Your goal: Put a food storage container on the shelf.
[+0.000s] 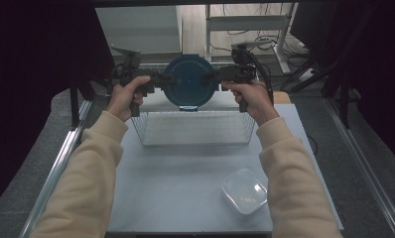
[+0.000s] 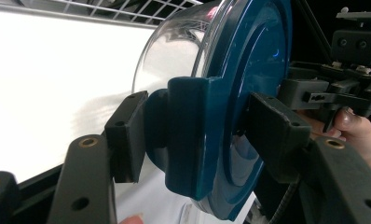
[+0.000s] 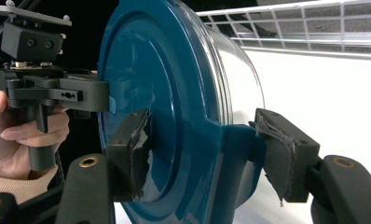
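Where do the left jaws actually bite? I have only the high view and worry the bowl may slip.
Observer: The left gripper is shut across the side clip of the lid, with one pad on the lid's face and the other behind the clip.
Operator: And the right?
Observer: The right gripper clamps the opposite clip the same way. The facing on its pads is torn and frayed.
Operator: What's under the lid?
Observer: A clear glass bowl, turned on its side, with its base toward the wire basket.

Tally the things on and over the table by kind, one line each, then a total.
Blue-lidded round container, held over the basket: 1
Wire basket: 1
Clear lidded box: 1
Hand-held claws, left and right: 2
Total: 5
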A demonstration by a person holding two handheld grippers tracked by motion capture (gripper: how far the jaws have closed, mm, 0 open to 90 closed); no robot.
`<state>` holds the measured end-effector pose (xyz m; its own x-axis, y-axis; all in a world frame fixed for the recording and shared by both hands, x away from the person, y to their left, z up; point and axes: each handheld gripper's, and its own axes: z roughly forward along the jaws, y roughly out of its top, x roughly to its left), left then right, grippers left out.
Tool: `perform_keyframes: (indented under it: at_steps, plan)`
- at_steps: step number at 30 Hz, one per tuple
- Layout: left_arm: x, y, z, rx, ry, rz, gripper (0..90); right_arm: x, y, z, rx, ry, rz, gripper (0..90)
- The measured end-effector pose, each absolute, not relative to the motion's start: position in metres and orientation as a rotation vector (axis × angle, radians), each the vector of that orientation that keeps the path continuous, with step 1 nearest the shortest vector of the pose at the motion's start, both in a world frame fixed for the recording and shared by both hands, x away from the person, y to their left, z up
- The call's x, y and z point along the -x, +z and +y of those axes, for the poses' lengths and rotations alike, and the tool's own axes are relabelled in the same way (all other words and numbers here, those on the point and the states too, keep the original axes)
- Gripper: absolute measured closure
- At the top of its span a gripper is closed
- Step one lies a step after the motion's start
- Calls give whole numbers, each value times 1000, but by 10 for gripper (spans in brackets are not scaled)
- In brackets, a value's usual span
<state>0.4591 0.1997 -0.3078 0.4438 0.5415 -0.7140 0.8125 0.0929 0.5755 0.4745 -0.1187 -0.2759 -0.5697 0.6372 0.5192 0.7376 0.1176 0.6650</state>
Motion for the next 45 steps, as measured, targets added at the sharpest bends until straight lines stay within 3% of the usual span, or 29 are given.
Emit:
perform_keyframes:
  at_steps: [21, 30, 37, 45]
  plan:
    - [-498, -336, 196, -1464, -426, 1318, 380, -518, -307, -129, 1539, -1373, -2021, 343]
    - [-500, -341, 196, -1442, -423, 1307, 372, -521, -313, -133, 1547, -1367, -1972, 330]
    - [-489, -337, 201, -1437, -276, 1317, 279, -512, -304, -132, 1587, -1387, -2111, 144]
    - [-464, -326, 209, -1515, -146, 1259, 240, -489, -289, -136, 1531, -1446, -2270, 116]
